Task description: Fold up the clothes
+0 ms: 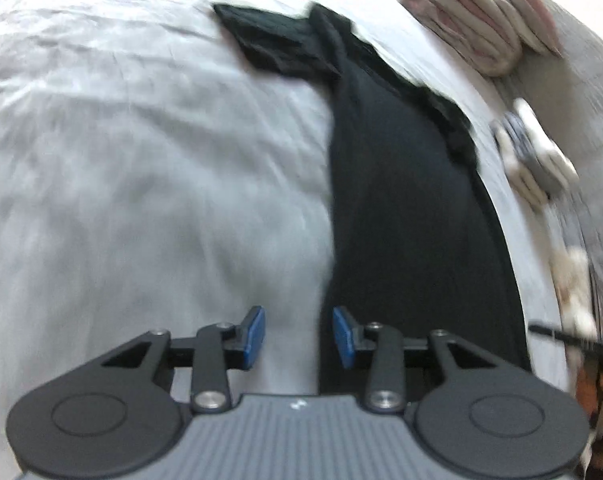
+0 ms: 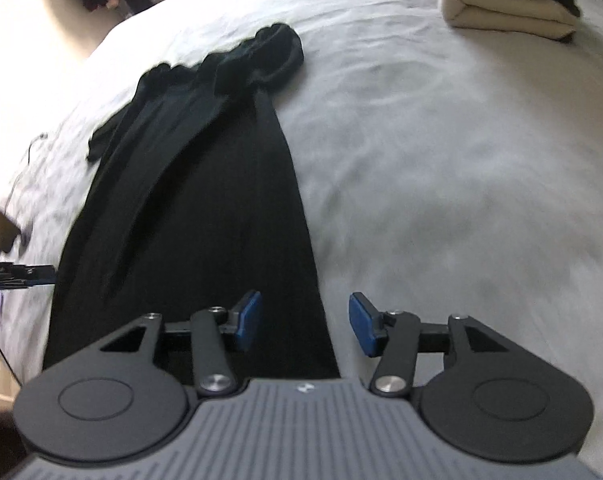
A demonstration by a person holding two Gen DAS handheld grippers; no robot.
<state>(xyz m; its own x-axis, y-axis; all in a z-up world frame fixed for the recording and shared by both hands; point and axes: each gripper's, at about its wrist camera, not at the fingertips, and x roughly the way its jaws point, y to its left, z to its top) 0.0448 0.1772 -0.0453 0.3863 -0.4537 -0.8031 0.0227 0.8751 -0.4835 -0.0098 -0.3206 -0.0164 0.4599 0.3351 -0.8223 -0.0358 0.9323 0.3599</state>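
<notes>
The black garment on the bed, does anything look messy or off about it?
Yes. The black garment lies long and flat on the white sheet, but its far end is bunched and crumpled, with a loose strip trailing off one side.

One black garment lies on one white sheet. Two grippers show, left and right, with two blue pads each. One folded stack sits far off, with three layers visible.
</notes>
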